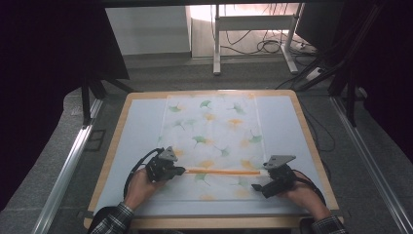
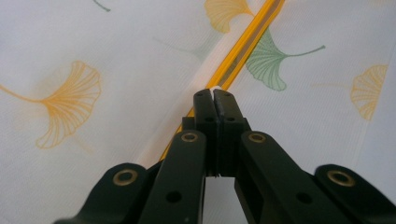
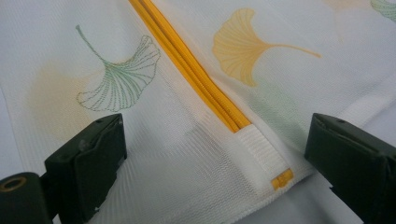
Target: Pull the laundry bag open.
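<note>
Bag (image 1: 214, 141) is lying flat on the surface (image 1: 282, 126), its orange zip (image 1: 224, 171) looking fully shut; left tool (image 1: 181, 171) is pinching closed on something small and white at the zip's end, probably the pull, while right tool (image 3: 215, 154), jaws wide, is straddling the far end – little seems left

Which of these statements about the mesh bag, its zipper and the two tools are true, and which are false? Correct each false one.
1. The left tool is closed at the zipper. True.
2. The zipper is blue. False: it is orange.
3. The right tool stands open over the zipper's end. True.
4. The mesh bag is printed with stars. False: it bears green and orange ginkgo leaves.
5. The bag hangs from a hook. False: it lies flat on the table.
</note>
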Available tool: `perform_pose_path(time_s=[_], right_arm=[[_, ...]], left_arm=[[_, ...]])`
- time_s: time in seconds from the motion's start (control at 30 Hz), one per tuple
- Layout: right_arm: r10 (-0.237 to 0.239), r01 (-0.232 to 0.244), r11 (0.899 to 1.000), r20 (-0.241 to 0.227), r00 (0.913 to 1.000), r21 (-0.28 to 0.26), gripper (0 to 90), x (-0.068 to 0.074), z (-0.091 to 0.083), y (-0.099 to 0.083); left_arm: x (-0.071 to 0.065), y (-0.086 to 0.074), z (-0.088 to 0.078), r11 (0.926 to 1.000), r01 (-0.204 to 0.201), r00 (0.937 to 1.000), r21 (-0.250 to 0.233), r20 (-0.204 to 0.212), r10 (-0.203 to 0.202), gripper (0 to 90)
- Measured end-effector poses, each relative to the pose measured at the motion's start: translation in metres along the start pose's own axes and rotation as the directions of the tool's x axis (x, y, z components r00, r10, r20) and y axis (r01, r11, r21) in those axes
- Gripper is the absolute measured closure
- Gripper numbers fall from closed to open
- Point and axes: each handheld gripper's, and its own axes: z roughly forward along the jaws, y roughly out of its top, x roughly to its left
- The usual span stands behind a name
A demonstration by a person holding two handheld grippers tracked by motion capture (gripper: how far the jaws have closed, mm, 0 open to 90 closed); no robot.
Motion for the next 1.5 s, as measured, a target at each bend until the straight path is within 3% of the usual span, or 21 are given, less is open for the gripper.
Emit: perform_pose_path(time_s=[1.5], right_arm=[[0.0, 0.0, 1.0, 0.0, 1.0, -0.001, 5.3, 0.0, 0.0, 0.0]], left_arm=[[0.018, -0.032, -0.028, 0.9968, 0.078, 0.9957, -0.017, -0.048, -0.079, 90.0]])
